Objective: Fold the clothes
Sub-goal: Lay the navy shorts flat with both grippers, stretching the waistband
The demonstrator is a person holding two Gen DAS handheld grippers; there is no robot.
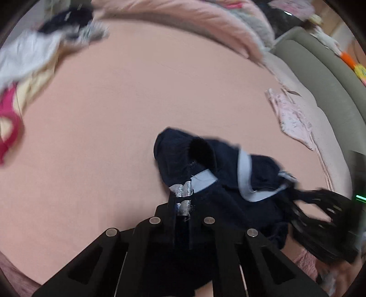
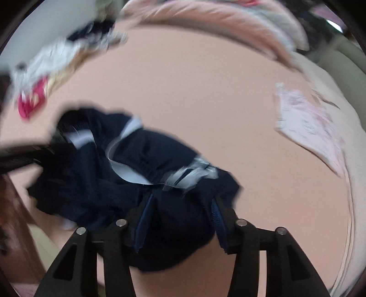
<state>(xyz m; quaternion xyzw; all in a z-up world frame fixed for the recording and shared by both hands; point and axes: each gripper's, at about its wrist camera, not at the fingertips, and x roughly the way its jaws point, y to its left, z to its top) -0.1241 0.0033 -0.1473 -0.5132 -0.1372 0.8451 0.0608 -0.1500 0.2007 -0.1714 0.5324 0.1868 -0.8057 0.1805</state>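
A navy garment with pale blue-white bands (image 1: 228, 173) hangs crumpled over the peach bed sheet (image 1: 137, 102). My left gripper (image 1: 183, 194) is shut on one of its pale bands, taped fingertips pressed together. The right gripper (image 1: 320, 217) shows as a black blur at the garment's right side. In the right wrist view the navy garment (image 2: 141, 155) bulges between the fingers of my right gripper (image 2: 183, 189), which stand well apart, blue pads (image 2: 216, 212) showing; cloth drapes over them and hides the tips. The left gripper (image 2: 27, 155) enters blurred from the left.
A heap of mixed clothes (image 1: 34, 57) lies at the far left of the bed. A pink blanket (image 1: 194, 20) runs along the far edge. A pale pink folded piece (image 1: 290, 116) lies at the right, beside a grey-green padded edge (image 1: 320, 75).
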